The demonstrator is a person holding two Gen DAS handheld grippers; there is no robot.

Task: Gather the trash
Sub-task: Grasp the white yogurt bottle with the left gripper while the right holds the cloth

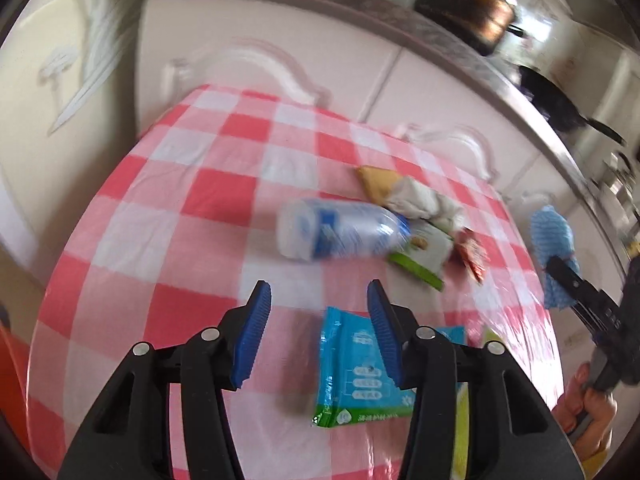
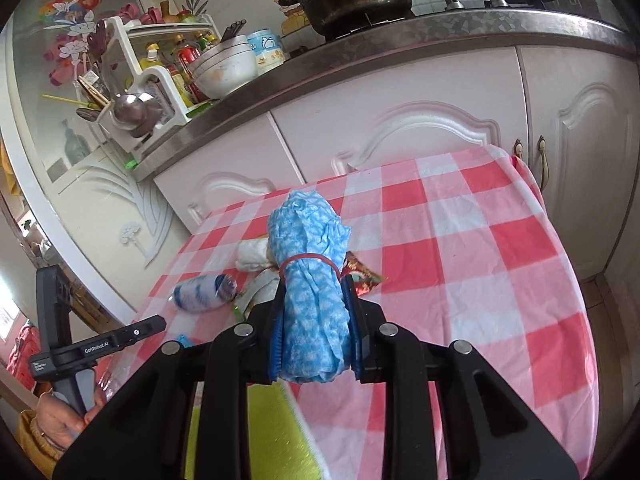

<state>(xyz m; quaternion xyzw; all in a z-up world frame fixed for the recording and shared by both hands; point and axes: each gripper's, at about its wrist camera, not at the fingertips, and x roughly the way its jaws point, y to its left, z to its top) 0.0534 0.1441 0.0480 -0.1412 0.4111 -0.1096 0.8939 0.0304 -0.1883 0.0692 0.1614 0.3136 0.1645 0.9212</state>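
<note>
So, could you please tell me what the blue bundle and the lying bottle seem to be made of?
Blue bundle: thin, matte, crinkled sheet, likely non-woven cloth or plastic, bound by a red rubber band. Bottle: clear glossy plastic, blue-white label.

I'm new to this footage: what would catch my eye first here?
First the blue bundle, tied with a red band and clamped in the right gripper above the red-checked tablecloth. Next, the litter mid-table: a plastic bottle on its side and a blue packet beneath the open left gripper.

White kitchen cabinets (image 2: 400,140) under a speckled counter (image 2: 440,28), daylight-lit.
</note>
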